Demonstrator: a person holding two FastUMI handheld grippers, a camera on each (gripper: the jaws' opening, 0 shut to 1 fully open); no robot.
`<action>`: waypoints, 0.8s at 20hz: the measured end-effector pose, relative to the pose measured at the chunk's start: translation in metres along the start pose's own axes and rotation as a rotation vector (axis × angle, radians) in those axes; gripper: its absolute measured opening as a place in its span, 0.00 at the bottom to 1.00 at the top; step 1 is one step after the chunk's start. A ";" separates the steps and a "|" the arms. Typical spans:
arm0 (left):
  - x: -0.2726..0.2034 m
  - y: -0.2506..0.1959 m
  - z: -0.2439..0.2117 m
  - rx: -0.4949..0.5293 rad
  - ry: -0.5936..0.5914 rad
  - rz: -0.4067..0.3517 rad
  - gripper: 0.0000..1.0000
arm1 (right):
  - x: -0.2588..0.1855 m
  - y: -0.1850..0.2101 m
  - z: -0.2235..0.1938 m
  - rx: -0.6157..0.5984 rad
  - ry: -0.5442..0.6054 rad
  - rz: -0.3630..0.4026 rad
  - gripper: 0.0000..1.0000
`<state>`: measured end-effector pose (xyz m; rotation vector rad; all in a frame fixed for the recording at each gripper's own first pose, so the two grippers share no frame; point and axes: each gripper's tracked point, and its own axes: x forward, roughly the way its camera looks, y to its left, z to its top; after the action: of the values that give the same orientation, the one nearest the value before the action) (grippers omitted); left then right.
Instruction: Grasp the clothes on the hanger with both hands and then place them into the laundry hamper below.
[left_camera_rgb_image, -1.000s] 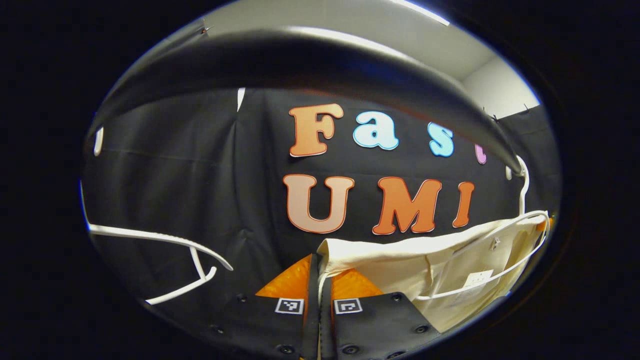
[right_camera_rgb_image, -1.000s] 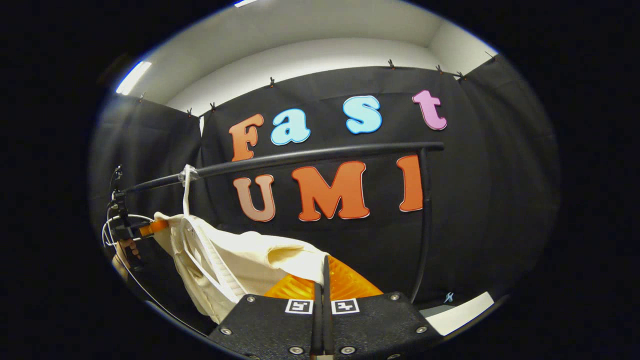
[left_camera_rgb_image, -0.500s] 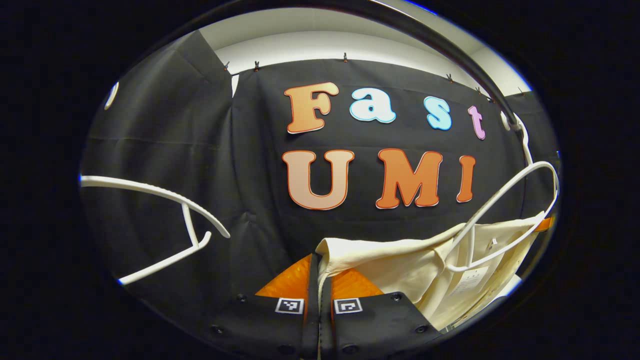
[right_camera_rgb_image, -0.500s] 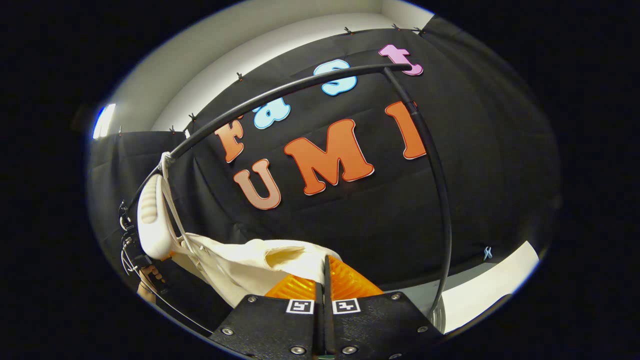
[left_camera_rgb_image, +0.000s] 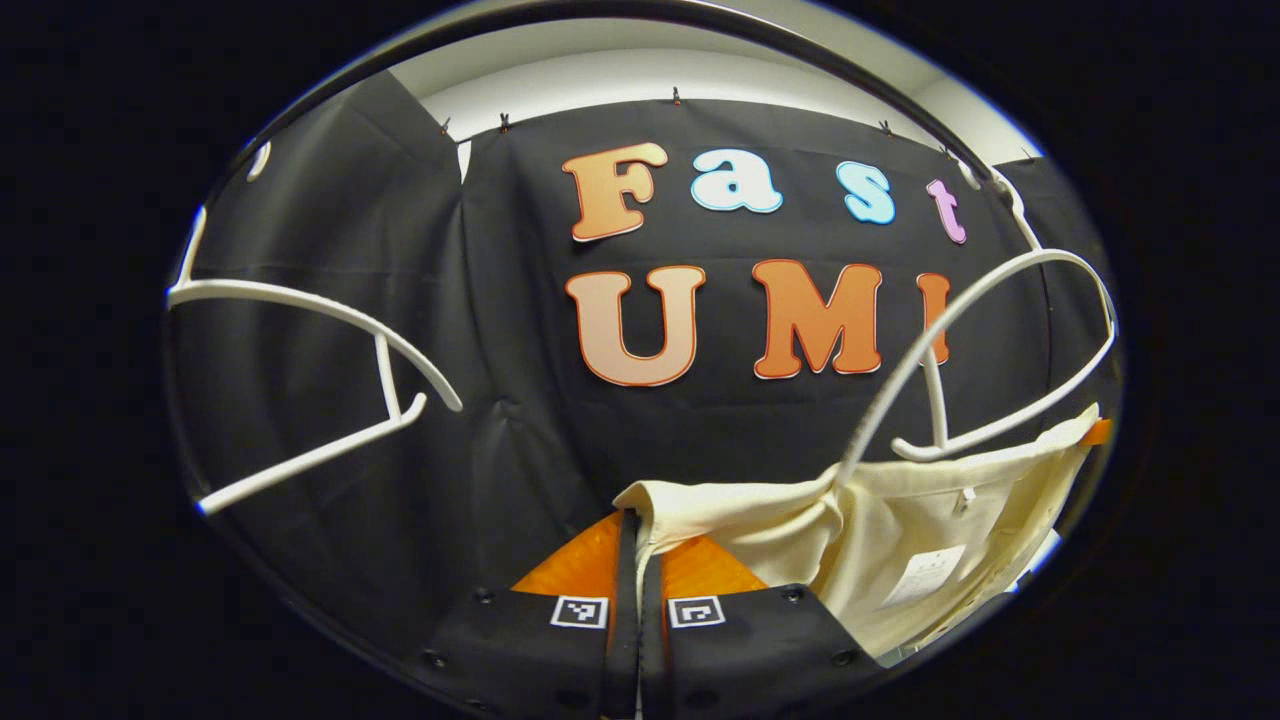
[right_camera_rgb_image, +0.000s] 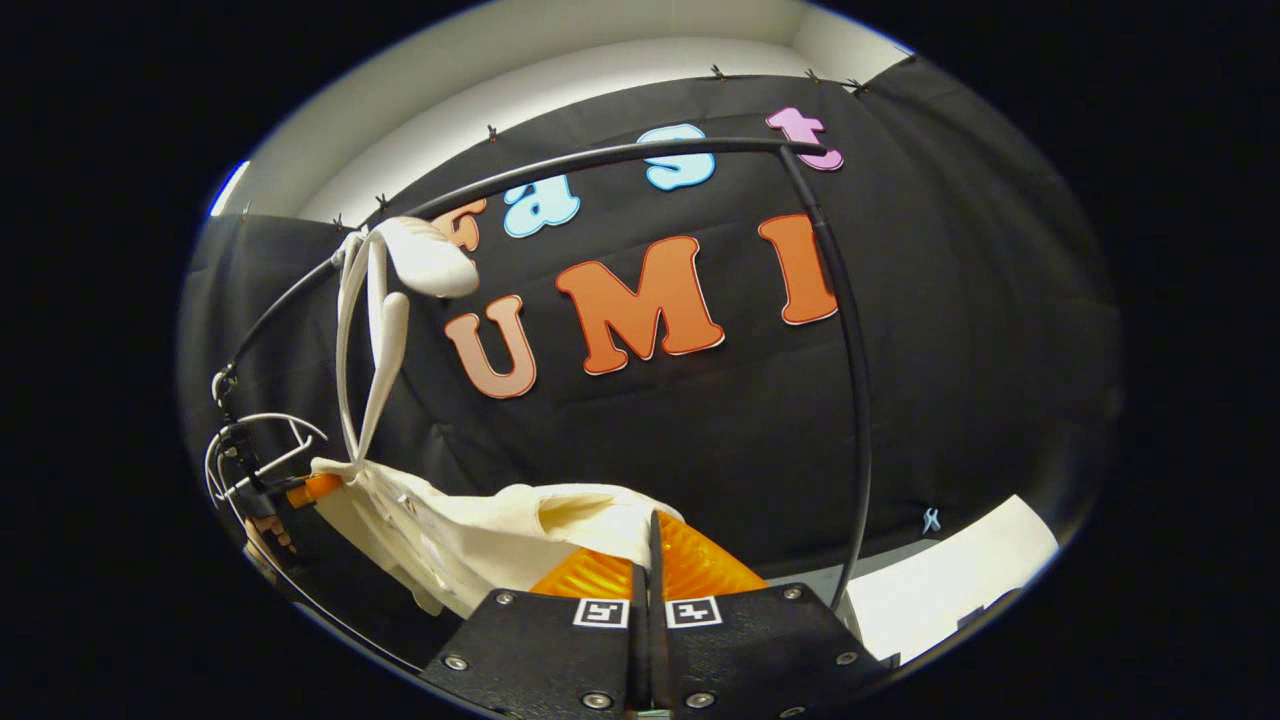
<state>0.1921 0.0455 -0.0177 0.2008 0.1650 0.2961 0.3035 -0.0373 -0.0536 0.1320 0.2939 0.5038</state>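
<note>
A cream garment (left_camera_rgb_image: 900, 530) hangs stretched between my two grippers. My left gripper (left_camera_rgb_image: 636, 522) is shut on one edge of it, and the cloth runs off to the right in the left gripper view. My right gripper (right_camera_rgb_image: 650, 528) is shut on the other edge of the garment (right_camera_rgb_image: 470, 535), which runs left toward the left gripper (right_camera_rgb_image: 300, 490) and the hand holding it. The white hanger (left_camera_rgb_image: 1010, 340) hangs tilted on the black rail (right_camera_rgb_image: 600, 158). The hanger (right_camera_rgb_image: 375, 310) has one lower end touching the top of the cloth.
A second white hanger (left_camera_rgb_image: 330, 380) with nothing on it hangs at the left in the left gripper view. The rail's black upright (right_camera_rgb_image: 855, 400) stands right of my right gripper. A strip of pale floor (right_camera_rgb_image: 950, 575) shows below the booth wall.
Both grippers have come down with the garment held. The hanger has slid out of the cloth and swung upward on the rail. The rail now sits higher in both views.
</note>
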 end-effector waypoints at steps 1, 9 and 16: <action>-0.004 -0.003 -0.011 -0.004 0.025 -0.008 0.08 | -0.002 -0.001 -0.005 -0.008 0.004 -0.016 0.00; -0.017 -0.060 -0.065 -0.011 0.133 -0.121 0.08 | 0.008 0.022 -0.066 0.022 0.092 -0.053 0.00; -0.031 -0.105 -0.089 -0.033 0.187 -0.212 0.08 | 0.015 0.043 -0.102 0.054 0.133 -0.069 0.00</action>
<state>0.1742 -0.0474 -0.1229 0.1213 0.3635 0.1062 0.2648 0.0126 -0.1455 0.1406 0.4407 0.4373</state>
